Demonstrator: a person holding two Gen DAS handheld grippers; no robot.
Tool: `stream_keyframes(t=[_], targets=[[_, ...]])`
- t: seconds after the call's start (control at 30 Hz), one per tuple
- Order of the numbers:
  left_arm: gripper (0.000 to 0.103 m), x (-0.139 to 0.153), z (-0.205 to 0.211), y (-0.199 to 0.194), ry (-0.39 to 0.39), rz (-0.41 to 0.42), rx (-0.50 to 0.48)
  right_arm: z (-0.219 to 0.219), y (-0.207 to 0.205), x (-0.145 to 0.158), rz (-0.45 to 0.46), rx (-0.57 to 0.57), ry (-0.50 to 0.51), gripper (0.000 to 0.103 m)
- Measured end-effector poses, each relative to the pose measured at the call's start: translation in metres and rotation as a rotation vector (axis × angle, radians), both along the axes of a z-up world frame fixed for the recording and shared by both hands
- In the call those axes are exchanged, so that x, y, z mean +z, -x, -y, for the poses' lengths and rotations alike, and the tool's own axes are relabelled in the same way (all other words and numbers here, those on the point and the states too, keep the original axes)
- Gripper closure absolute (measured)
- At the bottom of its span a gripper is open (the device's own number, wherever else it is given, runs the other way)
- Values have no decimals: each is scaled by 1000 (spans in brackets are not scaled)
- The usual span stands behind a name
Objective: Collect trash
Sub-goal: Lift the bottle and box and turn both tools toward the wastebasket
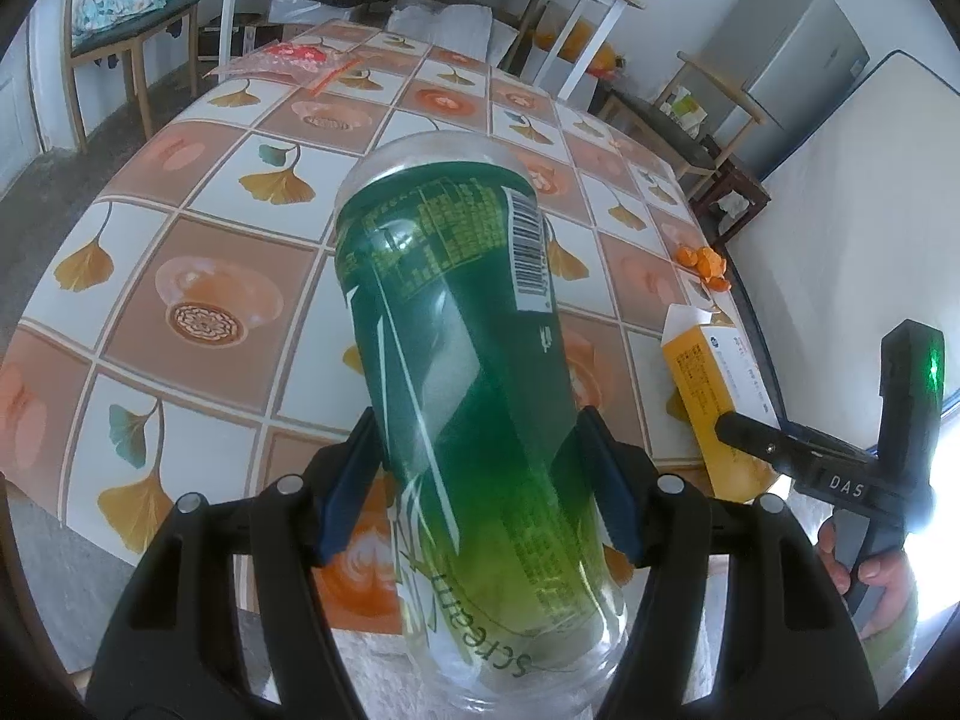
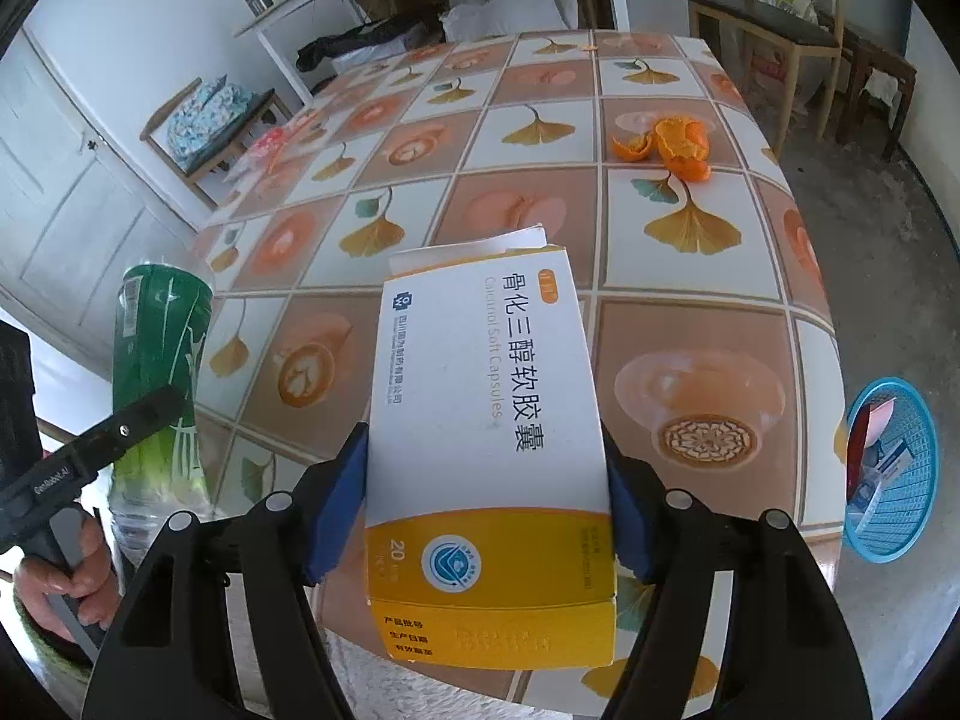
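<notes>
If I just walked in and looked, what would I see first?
Probably the big green bottle squeezed in the left gripper, and the white-and-yellow medicine box pinched in the right gripper, both held above the leaf-patterned table. Then the orange peels near its far right edge and the blue basket down on the floor.

Walls: white, with a panelled white door (image 2: 66, 192).
Floor: grey, rough-looking.
Table (image 1: 198, 276): covered in a tiled ginkgo-leaf and cup print.
Chairs: wooden chair (image 1: 129, 30) holding a patterned cushion; dark-seated wooden chair (image 2: 774, 18) near the far corner.
Fridge (image 1: 786, 54): grey, against the wall.
Light: bright daylight.
</notes>
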State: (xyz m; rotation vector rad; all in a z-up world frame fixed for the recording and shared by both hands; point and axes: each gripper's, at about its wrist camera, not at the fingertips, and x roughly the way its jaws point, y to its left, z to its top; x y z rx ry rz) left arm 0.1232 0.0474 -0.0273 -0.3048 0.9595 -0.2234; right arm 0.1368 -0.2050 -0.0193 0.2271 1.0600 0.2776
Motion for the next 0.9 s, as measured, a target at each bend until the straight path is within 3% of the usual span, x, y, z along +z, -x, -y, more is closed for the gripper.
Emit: stream_keyframes(t=[0.47, 0.67, 0.9], targets=[[43, 32, 10, 19, 4, 70, -23, 18, 19, 24, 56, -16, -120, 35], [45, 57, 33, 28, 9, 132, -110, 41, 43, 37, 108, -62, -196, 35], [47, 76, 80, 21, 22, 140, -243, 98, 72, 37, 151, -181, -304, 35]])
